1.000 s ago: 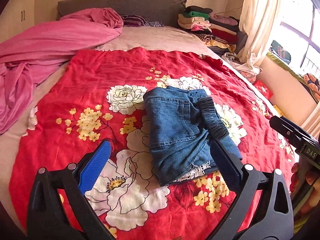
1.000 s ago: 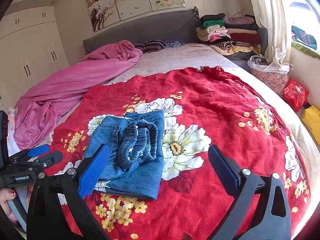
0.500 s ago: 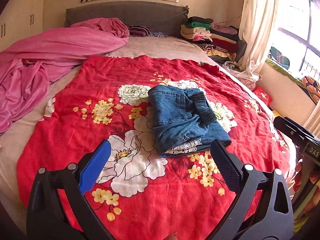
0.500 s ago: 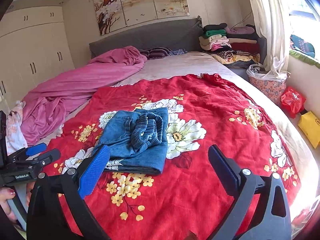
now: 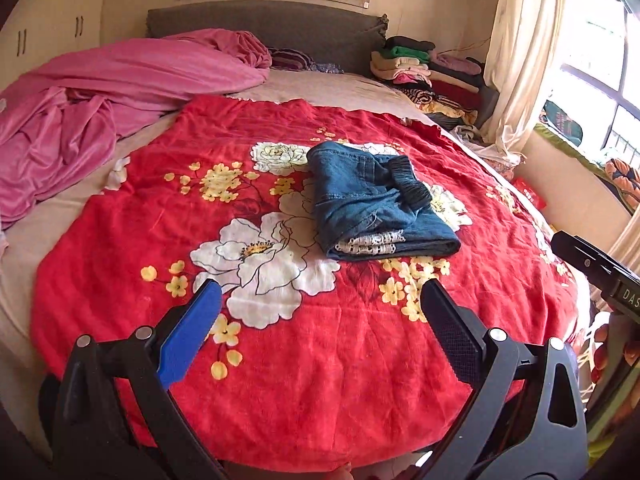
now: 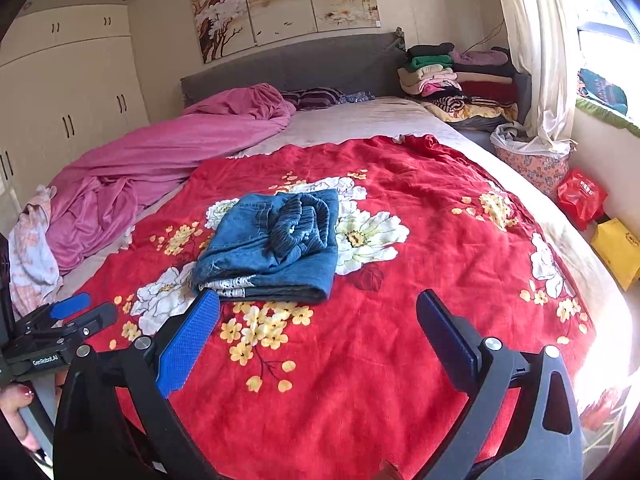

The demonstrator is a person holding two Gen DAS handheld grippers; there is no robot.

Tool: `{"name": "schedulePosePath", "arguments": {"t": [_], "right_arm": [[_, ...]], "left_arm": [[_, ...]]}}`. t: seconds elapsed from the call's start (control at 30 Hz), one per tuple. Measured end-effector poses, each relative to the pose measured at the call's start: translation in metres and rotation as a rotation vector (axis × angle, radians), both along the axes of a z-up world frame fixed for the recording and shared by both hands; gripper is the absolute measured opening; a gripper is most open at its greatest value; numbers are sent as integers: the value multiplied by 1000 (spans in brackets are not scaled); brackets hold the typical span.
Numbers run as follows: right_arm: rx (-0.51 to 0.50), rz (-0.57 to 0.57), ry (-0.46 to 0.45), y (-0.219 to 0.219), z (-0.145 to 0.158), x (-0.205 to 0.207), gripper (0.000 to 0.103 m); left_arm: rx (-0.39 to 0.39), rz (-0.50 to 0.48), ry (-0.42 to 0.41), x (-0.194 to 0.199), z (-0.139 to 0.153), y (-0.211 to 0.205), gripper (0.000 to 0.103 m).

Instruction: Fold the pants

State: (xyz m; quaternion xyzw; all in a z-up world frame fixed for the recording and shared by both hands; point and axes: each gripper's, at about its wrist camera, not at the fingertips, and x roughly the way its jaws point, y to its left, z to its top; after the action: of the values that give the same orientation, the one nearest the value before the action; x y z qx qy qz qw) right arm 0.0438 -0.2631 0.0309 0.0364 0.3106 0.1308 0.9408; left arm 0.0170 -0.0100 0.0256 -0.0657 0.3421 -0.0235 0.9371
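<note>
Blue denim pants (image 5: 376, 204) (image 6: 272, 244) lie folded into a compact stack on the red floral blanket (image 5: 280, 380) (image 6: 440, 240), their dark elastic waistband bunched on top and a frayed white hem showing at the near edge. My left gripper (image 5: 320, 316) is open, held over the near part of the blanket, well back from the pants, with nothing between its fingers. My right gripper (image 6: 318, 320) is also open and empty, just short of the stack's near edge. The left gripper (image 6: 76, 312) shows at the right wrist view's left edge.
A crumpled pink sheet (image 5: 100, 108) (image 6: 160, 160) covers the bed's left side. Stacked folded clothes (image 5: 424, 68) (image 6: 456, 76) sit by the grey headboard (image 6: 288, 68). A curtain (image 5: 520, 48), a floral basket (image 6: 532, 160), and red (image 6: 582, 196) and yellow bags (image 6: 618, 248) stand to the right.
Both grippers have pulled back from the pants toward the foot of the bed and risen. The folded stack stays in place; more of the blanket and room shows.
</note>
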Motion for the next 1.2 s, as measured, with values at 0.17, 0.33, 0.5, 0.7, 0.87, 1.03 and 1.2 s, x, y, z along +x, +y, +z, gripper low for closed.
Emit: {"name": "schedulePosePath", "arguments": {"t": [0.17, 0.33, 0.5, 0.7, 0.87, 1.03, 1.2], "right_arm": [[-4, -7, 43, 1, -19, -4, 98], [-3, -13, 65, 0, -27, -1, 98], [1, -10, 64, -1, -28, -2, 98], [-3, -7, 71, 1, -28, -3, 98], [-3, -1, 73, 3, -30, -5, 98], [-5, -2, 75, 4, -30, -5, 98], [-6, -6, 76, 4, -30, -5, 98]], "left_arm": [[-3, 1, 47, 0, -15, 2, 93], [0, 4, 59, 2, -19, 2, 93], [1, 11, 63, 1, -20, 2, 93], [5, 3, 69, 1, -21, 1, 93], [13, 15, 73, 1, -21, 0, 93], [21, 22, 74, 1, -20, 0, 93], [23, 28, 75, 1, -20, 2, 93]]}}
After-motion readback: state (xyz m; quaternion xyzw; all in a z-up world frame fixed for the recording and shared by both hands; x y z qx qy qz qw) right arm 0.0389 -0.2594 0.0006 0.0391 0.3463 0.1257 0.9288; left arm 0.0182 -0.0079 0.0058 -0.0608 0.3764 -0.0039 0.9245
